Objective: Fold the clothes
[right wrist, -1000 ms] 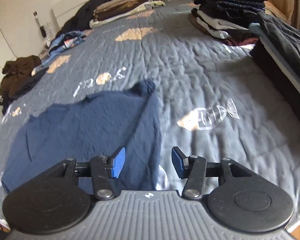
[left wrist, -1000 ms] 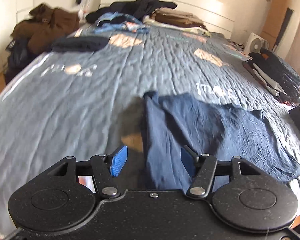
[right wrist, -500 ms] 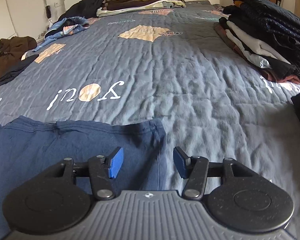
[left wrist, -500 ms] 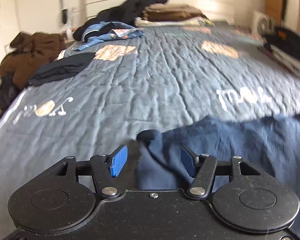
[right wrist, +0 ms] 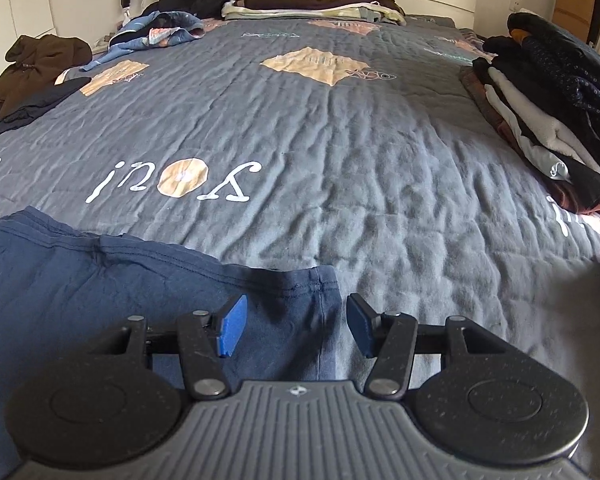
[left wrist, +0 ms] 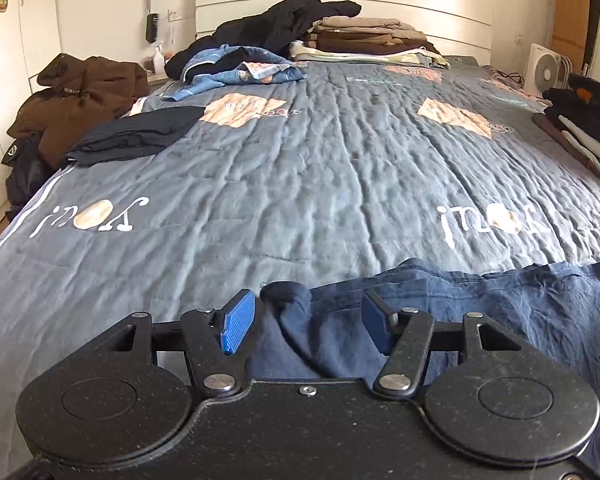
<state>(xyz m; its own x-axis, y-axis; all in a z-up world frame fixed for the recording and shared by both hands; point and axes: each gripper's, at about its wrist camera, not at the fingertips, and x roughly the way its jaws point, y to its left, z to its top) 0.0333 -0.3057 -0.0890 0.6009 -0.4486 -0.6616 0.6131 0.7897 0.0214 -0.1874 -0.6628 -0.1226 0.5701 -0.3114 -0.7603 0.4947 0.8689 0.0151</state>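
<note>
With both tongs poised over opposite far corners of the navy garment (left wrist: 480, 320), spread flat along the near edge of the bed (left wrist: 300, 184), nothing gripped yet. Left tongs (left wrist: 306, 320) released, blue pads apart, straddling a bunched, rolled corner directly ahead and just below. Right tongs (right wrist: 294, 326) likewise released, framing the stitched hem corner, side edge running between the pads. Long axis of the cloth lying crosswise, from one tongs to the other, each equally near its own corner. Likely next: dip and pinch both corners, then carry away from the far hem.
</note>
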